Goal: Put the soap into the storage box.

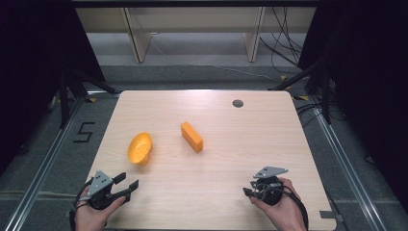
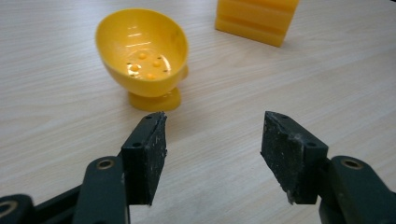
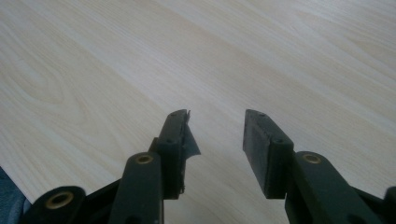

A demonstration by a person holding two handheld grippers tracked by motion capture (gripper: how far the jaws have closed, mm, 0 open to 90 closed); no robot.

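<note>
- High view, table as clock face with 6 o'clock at my edge: I am holding my left gripper at about 7 o'clock and my right gripper at about 5 o'clock, both low over the wooden table.
- Left gripper is standing wide, nothing between the jaws; I am aiming it toward 1 o'clock at the yellow cup.
- Left gripper view: the yellow cup is lying tipped, its mouth facing me, its small foot resting on the wood, just beyond the jaw tips. Small holes are showing in its bottom.
- Orange block is sitting near table centre, at 2 o'clock of the cup, well apart from both grippers; its ribbed end is showing beyond the cup.
- Right gripper view: jaws are parted moderately over bare wood, holding nothing. The pad on one jaw is looking torn at its tip.
- Judgement, step in hand: I am lining up the left gripper for a grasp on the cup rim.
- Risks I am noting:
  - rounded, tipped cup may be rolling or spinning away if one jaw is touching first;
  - thin smooth wall may be slipping out of a shallow pinch;
  - coming in too low, I may be scraping the jaw on the table;
  - torn right pad may be gripping the block unevenly.
</note>
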